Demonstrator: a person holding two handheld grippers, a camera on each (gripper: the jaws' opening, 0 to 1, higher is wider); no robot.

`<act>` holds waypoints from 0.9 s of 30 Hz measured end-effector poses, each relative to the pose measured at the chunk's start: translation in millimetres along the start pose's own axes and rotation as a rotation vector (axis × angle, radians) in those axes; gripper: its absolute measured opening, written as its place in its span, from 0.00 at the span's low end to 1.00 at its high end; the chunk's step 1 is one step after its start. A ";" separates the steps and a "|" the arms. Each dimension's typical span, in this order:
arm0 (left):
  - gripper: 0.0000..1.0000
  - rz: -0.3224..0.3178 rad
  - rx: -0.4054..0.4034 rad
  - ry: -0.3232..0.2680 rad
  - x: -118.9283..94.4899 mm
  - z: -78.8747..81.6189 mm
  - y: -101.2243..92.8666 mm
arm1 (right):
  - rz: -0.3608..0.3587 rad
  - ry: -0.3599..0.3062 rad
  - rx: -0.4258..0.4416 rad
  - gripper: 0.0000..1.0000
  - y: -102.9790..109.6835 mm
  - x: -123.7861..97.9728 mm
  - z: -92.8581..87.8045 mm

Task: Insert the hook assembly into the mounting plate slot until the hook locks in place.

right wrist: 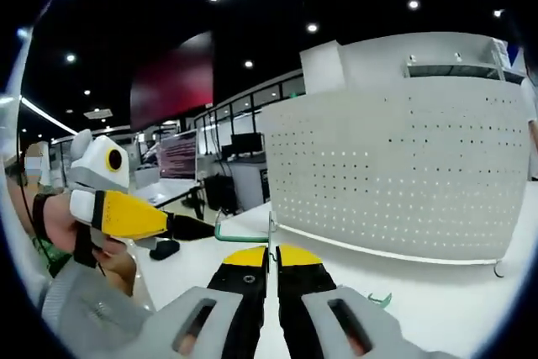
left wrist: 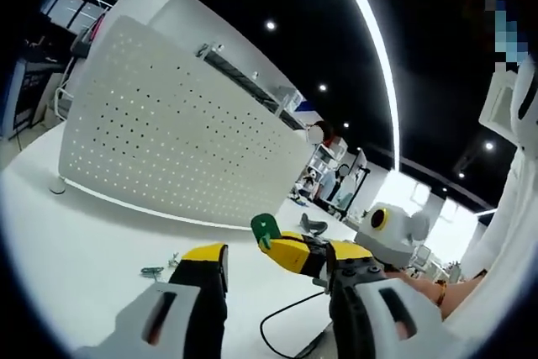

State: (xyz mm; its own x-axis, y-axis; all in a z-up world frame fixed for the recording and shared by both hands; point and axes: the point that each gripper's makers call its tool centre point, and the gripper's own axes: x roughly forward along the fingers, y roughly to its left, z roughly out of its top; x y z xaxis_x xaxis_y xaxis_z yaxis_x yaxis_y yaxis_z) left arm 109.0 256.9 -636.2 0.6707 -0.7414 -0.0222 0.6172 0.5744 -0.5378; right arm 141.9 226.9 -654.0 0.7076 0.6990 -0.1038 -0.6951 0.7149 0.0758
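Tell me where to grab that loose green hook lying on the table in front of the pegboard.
Probably its middle stretch. The green hook lies flat on the table, small and thin, so come straight down from above with the jaws across the wire, clear of the bent ends. Its exact shape is too small to tell.

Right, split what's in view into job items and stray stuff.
Job: green hook held in the right gripper; white perforated plate.
Lying about: spare green hook on the table; black cable.
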 end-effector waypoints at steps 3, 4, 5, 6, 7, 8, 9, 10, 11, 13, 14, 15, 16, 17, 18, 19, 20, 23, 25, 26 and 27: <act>0.42 -0.002 -0.035 0.002 0.1 -1.5 -0.4 | 0.012 -0.011 -0.002 0.02 4.2 1.1 3.2; 0.42 -0.002 -0.038 -0.006 0.2 -0.9 -0.8 | 0.020 -0.020 -0.005 0.02 6.8 1.7 5.3; 0.42 -0.001 -0.044 -0.012 0.4 -0.4 -0.9 | 0.024 -0.023 -0.008 0.02 8.7 2.2 6.1; 0.41 -0.003 -0.050 -0.012 0.3 -0.6 -1.1 | 0.026 -0.024 -0.006 0.02 10.0 2.8 6.4; 0.39 -0.006 -0.056 -0.011 0.5 -1.0 -1.3 | 0.033 -0.028 -0.004 0.02 12.6 3.7 6.9; 0.38 -0.012 -0.068 -0.006 1.0 -1.6 -1.7 | 0.039 -0.030 -0.007 0.02 14.8 4.2 7.0; 0.35 -0.014 -0.079 -0.002 1.2 -2.0 -1.6 | 0.041 -0.032 -0.015 0.02 16.7 5.0 6.8; 0.33 -0.016 -0.086 -0.003 1.1 -1.1 -2.0 | 0.040 -0.030 -0.016 0.02 17.1 5.3 6.5; 0.30 -0.017 -0.087 -0.010 0.9 0.0 -2.4 | 0.044 -0.028 -0.010 0.02 18.2 5.0 6.3; 0.24 -0.012 -0.086 -0.029 -0.2 3.3 -0.8 | 0.047 -0.041 -0.008 0.02 20.4 4.4 8.1; 0.21 -0.015 -0.099 -0.036 -0.8 4.9 -0.7 | 0.050 -0.044 -0.002 0.02 22.2 3.8 8.7; 0.18 -0.018 -0.111 -0.039 -0.9 5.5 -0.7 | 0.053 -0.045 -0.002 0.02 23.8 3.4 8.9; 0.16 -0.021 -0.119 -0.039 -0.8 5.4 -1.0 | 0.057 -0.048 -0.008 0.02 26.1 3.1 9.3; 0.15 -0.023 -0.123 -0.035 -0.3 4.7 -1.5 | 0.057 -0.049 -0.009 0.02 26.9 3.0 9.5; 0.14 -0.022 -0.123 -0.034 -0.2 4.4 -1.5 | 0.059 -0.054 -0.003 0.02 27.6 3.0 10.3; 0.14 -0.020 -0.123 -0.029 0.3 3.4 -1.1 | 0.062 -0.060 0.001 0.02 28.4 2.8 11.3; 0.13 -0.019 -0.124 -0.028 0.6 2.7 -1.1 | 0.062 -0.062 0.002 0.02 29.0 2.9 11.7; 0.09 -0.016 -0.140 -0.031 0.8 1.9 0.1 | 0.065 -0.061 -0.008 0.02 31.2 2.9 12.2; 0.08 -0.012 -0.152 -0.041 0.2 3.0 1.4 | 0.064 -0.065 -0.007 0.02 31.6 2.9 12.8; 0.07 -0.010 -0.154 -0.044 -0.1 3.1 2.2 | 0.064 -0.063 -0.011 0.02 32.0 3.0 12.6; 0.06 -0.006 -0.155 -0.044 -0.3 3.0 3.0 | 0.065 -0.062 -0.015 0.02 32.2 3.0 12.5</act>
State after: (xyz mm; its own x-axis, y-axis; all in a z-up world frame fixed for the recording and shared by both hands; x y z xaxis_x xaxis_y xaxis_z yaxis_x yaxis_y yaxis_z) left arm 111.9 259.9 -635.2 0.6865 -0.7269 0.0161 0.5526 0.5073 -0.6612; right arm 123.2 252.2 -639.5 0.6672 0.7439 -0.0376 -0.7412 0.6681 0.0656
